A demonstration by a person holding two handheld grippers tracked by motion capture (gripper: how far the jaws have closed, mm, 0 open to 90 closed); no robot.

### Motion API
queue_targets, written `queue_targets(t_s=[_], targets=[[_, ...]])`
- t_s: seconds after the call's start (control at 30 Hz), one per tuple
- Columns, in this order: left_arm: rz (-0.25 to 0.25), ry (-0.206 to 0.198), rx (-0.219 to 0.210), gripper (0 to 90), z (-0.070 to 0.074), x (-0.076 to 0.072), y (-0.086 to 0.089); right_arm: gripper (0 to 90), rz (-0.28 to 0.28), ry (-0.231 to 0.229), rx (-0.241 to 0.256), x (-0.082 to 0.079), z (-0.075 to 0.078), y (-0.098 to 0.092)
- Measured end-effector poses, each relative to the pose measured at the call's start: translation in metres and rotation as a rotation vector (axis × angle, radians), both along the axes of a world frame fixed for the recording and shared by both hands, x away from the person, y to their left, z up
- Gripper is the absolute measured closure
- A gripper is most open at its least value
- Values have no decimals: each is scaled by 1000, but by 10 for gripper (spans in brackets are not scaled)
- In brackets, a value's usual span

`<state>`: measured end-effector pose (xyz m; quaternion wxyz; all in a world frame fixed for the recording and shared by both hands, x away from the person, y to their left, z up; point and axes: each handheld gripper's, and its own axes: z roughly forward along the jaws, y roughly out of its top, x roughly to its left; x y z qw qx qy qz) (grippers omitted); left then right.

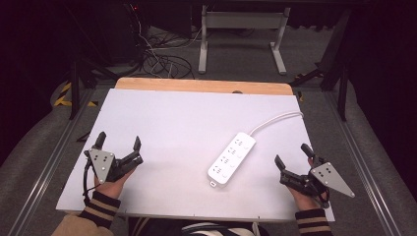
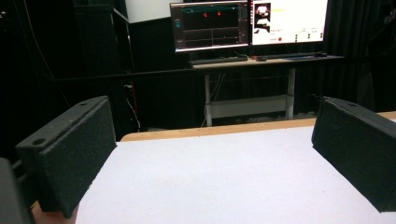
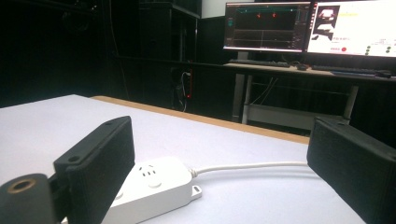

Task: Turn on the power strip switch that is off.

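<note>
Both pairs of jaws are held wide apart, with nothing clamped between them. On the left gripper [image 1: 118, 145], two blocky black fingers with a grainy, foam-like pad surface are seen in its own view, spread to either edge above bare table. The right gripper [image 1: 291, 156] is opened in the same way; its matte black pads [image 3: 100, 163] are rectangular, with small round holes along the top edge.

A white power strip [image 1: 232, 158] is taken as the landmark. It is a long, smooth plastic bar with rounded corners and a row of sockets on its upper face, laid diagonally on the white table [image 1: 172, 118]. A small mounting tab [image 3: 196, 190] is seen at one corner in the right gripper view. A round white cable [image 1: 275, 119] is run from its far end in a gentle curve towards the table's far right corner.

The right gripper is held just to the right of the strip's near end, apart from it. The left gripper is held well to the left of the strip. A grey three-cornered plate [image 1: 102, 163] is carried on top of the left gripper. Beyond the strip, a strip of bare pale wood [image 1: 201, 85] is shown along the table's far edge.
</note>
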<state>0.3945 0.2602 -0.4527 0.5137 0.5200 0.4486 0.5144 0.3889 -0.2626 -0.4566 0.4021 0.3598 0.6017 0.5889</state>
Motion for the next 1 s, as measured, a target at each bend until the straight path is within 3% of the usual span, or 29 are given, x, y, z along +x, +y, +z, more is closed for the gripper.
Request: queue_targets(t_s=[0.63, 1.0], targets=[[-1, 4, -4, 3, 0, 0, 0, 82, 14, 20, -10, 2, 0, 2], [-1, 2, -1, 3, 0, 0, 0, 57, -14, 52, 35, 3, 2, -1]])
